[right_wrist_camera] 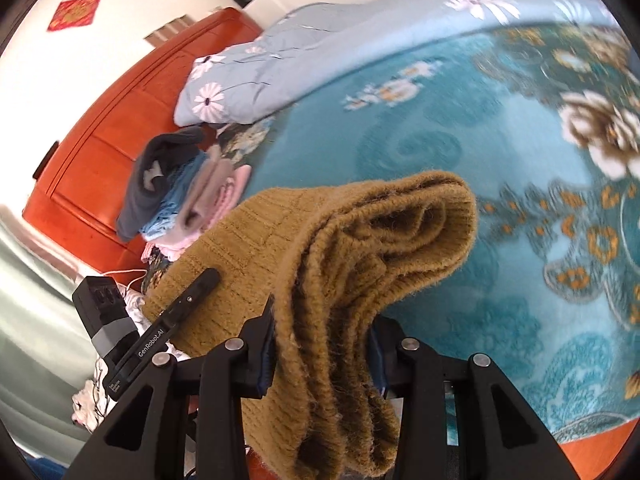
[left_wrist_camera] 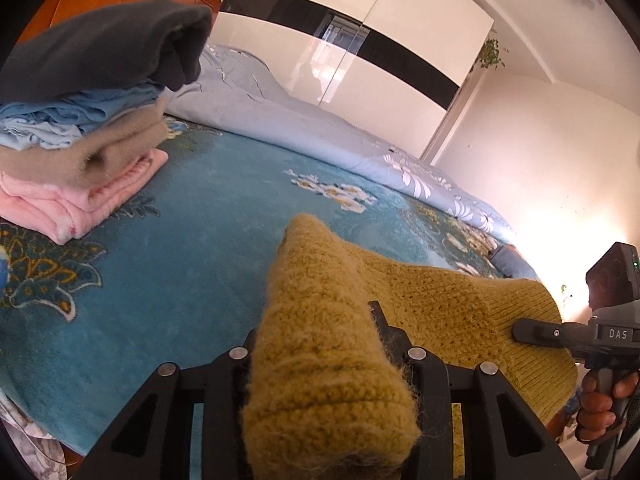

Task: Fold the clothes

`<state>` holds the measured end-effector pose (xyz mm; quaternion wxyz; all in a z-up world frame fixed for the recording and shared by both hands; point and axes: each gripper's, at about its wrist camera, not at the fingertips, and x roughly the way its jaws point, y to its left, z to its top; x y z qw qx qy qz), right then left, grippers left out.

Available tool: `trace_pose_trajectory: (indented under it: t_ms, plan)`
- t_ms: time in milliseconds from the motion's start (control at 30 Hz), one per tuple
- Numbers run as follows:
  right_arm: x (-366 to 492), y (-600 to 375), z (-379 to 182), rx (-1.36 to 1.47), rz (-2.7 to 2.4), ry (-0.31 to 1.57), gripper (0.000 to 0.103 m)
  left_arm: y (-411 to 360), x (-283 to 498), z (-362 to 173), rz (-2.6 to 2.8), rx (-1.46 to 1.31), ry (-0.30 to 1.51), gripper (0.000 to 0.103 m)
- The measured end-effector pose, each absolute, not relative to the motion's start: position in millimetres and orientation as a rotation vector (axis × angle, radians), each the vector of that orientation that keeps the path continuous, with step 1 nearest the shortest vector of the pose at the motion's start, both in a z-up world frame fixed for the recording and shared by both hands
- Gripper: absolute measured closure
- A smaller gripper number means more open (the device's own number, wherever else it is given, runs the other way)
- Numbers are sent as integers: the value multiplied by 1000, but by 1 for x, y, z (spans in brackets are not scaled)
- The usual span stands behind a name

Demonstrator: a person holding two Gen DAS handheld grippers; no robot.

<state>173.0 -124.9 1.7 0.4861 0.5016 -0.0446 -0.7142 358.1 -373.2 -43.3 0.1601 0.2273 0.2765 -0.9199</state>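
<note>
Folded stack [left_wrist_camera: 80, 128] lies well beyond the tong-held sweater [left_wrist_camera: 320, 320].

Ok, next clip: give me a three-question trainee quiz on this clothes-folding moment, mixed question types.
1. True or false: both grippers are shut on the mustard knit sweater.
2. Multiple choice: which garment tops the folded stack? A) pink B) dark grey C) light blue
3. Short answer: what surface does the stack rest on?

Key
1. True. The left gripper and the right gripper each have their jaws closed on sweater fabric.
2. B, the dark grey garment is on top; the pink garment is lowest.
3. The teal floral blanket on the bed.
</note>
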Motion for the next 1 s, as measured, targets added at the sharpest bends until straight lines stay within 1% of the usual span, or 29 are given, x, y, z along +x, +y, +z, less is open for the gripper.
trace_pose_trajectory:
  t_ms: [500, 733, 1000]
  plan:
    - [203, -166, 52, 1079, -1686, -40, 64, -404, 410, 0, -2641, 452, 757, 63]
    - [228, -202, 105, 918, -1658, 85, 64, -431, 431, 40, -2658, 324, 668, 63]
    - [257, -259, 176, 691, -1574, 173, 64, -489, 462, 108, -2685, 193, 583, 63]
